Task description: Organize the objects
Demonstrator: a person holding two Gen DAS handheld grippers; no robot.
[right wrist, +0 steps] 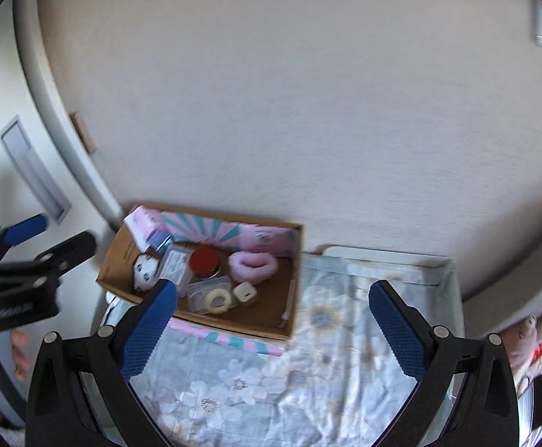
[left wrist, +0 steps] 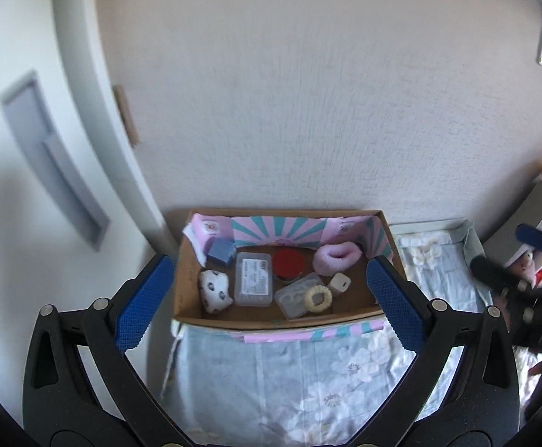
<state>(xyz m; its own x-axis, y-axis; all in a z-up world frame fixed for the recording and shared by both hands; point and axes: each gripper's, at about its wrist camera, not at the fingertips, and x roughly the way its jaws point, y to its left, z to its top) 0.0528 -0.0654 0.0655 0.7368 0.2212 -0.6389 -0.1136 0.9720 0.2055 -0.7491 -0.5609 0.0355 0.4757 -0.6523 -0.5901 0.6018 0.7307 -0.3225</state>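
Note:
An open cardboard box [left wrist: 187, 279] stands against the wall on a floral cloth [left wrist: 289, 380]. It holds a blue cube [left wrist: 220, 252], a white patterned pouch [left wrist: 214, 290], a clear plastic case [left wrist: 254, 279], a red-lidded jar [left wrist: 289, 263], a pink fluffy scrunchie [left wrist: 336, 259], a cream ring [left wrist: 318, 298] on a clear tray and a small white charger [left wrist: 339, 282]. My left gripper [left wrist: 271, 301] is open and empty above the box's near edge. My right gripper [right wrist: 273, 320] is open and empty, above the cloth right of the box [right wrist: 122, 253].
A white wall rises behind the box. A white door with a grey recessed handle [left wrist: 51, 164] is at the left. A white-rimmed surface edge [right wrist: 453, 279] bounds the cloth at the right, with soft toys [left wrist: 531, 264] beyond.

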